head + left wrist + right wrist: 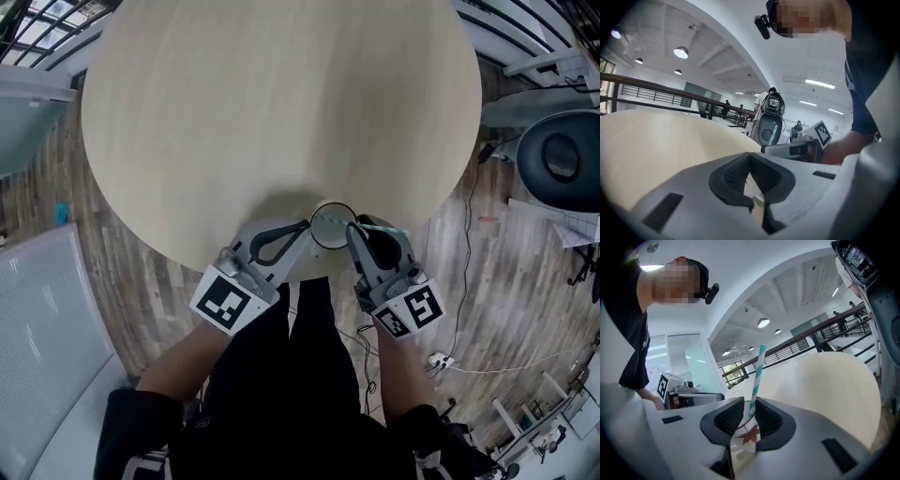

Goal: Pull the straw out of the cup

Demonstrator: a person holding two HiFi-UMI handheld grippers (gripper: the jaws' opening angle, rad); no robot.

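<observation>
My right tongs (749, 411) pinch the teal-striped paper straw (758, 371), left tongs (749, 161) nip the white leaf-print cup (746, 446) at the pale round table's (281, 112) 6 o'clock; I'd pull straight up.

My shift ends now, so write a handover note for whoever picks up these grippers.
Left gripper: jaws together at the rim of the cup, apparently pinching it.
Right gripper: shut on the striped straw just above the cup.
The cup stands at the near edge of the table, straw in it.
Done: both grips. Left: pull the straw up and out.
</observation>
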